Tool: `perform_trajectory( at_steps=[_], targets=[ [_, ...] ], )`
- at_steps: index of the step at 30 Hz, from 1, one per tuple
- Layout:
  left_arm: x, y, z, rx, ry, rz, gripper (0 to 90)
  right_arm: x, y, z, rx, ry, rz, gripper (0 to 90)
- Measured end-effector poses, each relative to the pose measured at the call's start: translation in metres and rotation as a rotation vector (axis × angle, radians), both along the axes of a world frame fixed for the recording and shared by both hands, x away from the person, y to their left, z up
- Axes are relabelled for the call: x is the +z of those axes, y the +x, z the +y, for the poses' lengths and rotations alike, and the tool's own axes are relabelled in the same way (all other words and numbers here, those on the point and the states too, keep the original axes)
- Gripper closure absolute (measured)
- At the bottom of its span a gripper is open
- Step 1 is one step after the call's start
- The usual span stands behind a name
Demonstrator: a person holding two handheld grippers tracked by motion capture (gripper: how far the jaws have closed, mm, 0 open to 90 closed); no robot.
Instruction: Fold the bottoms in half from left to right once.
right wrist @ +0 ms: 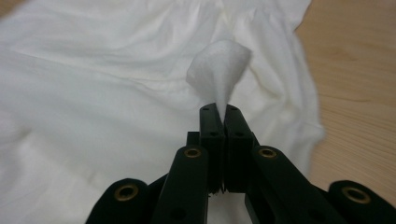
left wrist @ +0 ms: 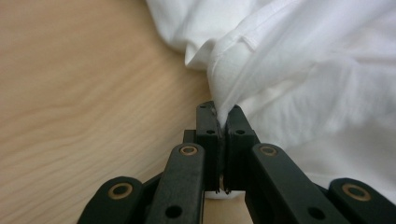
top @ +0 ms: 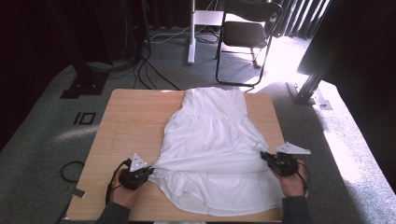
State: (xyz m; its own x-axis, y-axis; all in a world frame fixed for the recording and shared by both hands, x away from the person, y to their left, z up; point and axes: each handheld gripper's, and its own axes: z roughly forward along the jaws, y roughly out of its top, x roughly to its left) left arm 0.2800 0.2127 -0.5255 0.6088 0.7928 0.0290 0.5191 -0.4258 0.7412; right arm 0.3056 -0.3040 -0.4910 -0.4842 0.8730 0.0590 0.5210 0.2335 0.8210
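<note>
A white dress [top: 210,140] lies flat on the wooden table [top: 130,121], its narrow top toward the far edge and its wide skirt toward me. My left gripper [top: 148,171] is at the skirt's left edge, shut on a pinch of the white dress [left wrist: 243,70] fabric; its jaws [left wrist: 222,114] meet around the cloth. My right gripper [top: 265,156] is at the skirt's right edge, shut on a raised fold of the white dress [right wrist: 222,70], with its jaws [right wrist: 220,112] pressed together on it. A hand holds each gripper from the near side.
A black folding chair [top: 247,32] and a white post [top: 191,32] stand on the grey carpet beyond the table. Cables [top: 149,70] trail on the floor at the far left. Bare wood lies left of the dress.
</note>
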Motion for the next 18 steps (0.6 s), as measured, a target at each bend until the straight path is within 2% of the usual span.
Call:
perform_trajectory(
  at_steps=[1, 2, 3, 4, 5, 6, 7, 8, 10, 11, 12, 14, 16, 17, 18],
  targets=[
    [0.0, 0.0, 0.0, 0.0, 0.0, 0.0, 88.1, 0.0, 0.0, 0.0, 0.0, 0.0, 0.0, 88.5],
    [0.015, -0.013, 0.006, -0.035, -0.022, -0.048, 88.1, 0.011, -0.024, -0.017, 0.017, 0.055, -0.043, 88.6],
    [0.021, -0.019, 0.006, -0.063, -0.036, -0.059, 88.1, 0.016, -0.035, -0.023, 0.028, 0.072, -0.063, 88.6],
    [0.028, -0.026, 0.005, -0.089, -0.031, -0.081, 88.0, 0.019, -0.047, -0.028, 0.036, 0.079, -0.081, 88.5],
    [0.028, -0.026, 0.005, -0.089, -0.031, -0.081, 87.9, 0.022, -0.058, -0.031, 0.036, 0.077, -0.097, 88.5],
    [0.038, -0.038, 0.001, -0.134, -0.026, -0.102, 87.6, 0.025, -0.068, -0.034, 0.035, 0.076, -0.113, 88.5],
    [0.038, -0.038, 0.001, -0.134, -0.026, -0.102, 87.1, 0.025, -0.068, -0.034, 0.035, 0.076, -0.113, 88.5],
    [0.043, -0.047, -0.004, -0.167, -0.03, -0.112, 85.7, 0.025, -0.088, -0.04, 0.015, 0.052, -0.129, 88.4],
    [0.043, -0.049, -0.005, -0.178, -0.031, -0.108, 78.8, 0.024, -0.094, -0.042, 0.005, 0.05, -0.13, 88.4],
    [0.042, -0.052, -0.007, -0.18, -0.024, -0.11, 72.9, 0.018, -0.106, -0.049, -0.02, 0.046, -0.118, 88.0],
    [0.041, -0.052, -0.006, -0.175, -0.026, -0.107, 68.6, 0.013, -0.111, -0.052, -0.041, 0.043, -0.111, 87.8],
    [0.039, -0.051, -0.001, -0.168, -0.056, -0.094, 62.9, 0.0, -0.118, -0.062, -0.077, 0.046, -0.078, 83.4],
    [0.038, -0.049, 0.003, -0.143, -0.056, -0.096, 57.5, -0.014, -0.123, -0.072, -0.072, 0.067, -0.001, 64.5],
    [0.038, -0.049, 0.003, -0.143, -0.056, -0.096, 56.9, -0.014, -0.123, -0.072, -0.072, 0.067, -0.001, 64.5],
    [0.036, -0.045, 0.006, -0.124, -0.059, -0.084, 54.7, -0.025, -0.129, -0.078, -0.083, 0.063, 0.039, 53.9]
  ],
)
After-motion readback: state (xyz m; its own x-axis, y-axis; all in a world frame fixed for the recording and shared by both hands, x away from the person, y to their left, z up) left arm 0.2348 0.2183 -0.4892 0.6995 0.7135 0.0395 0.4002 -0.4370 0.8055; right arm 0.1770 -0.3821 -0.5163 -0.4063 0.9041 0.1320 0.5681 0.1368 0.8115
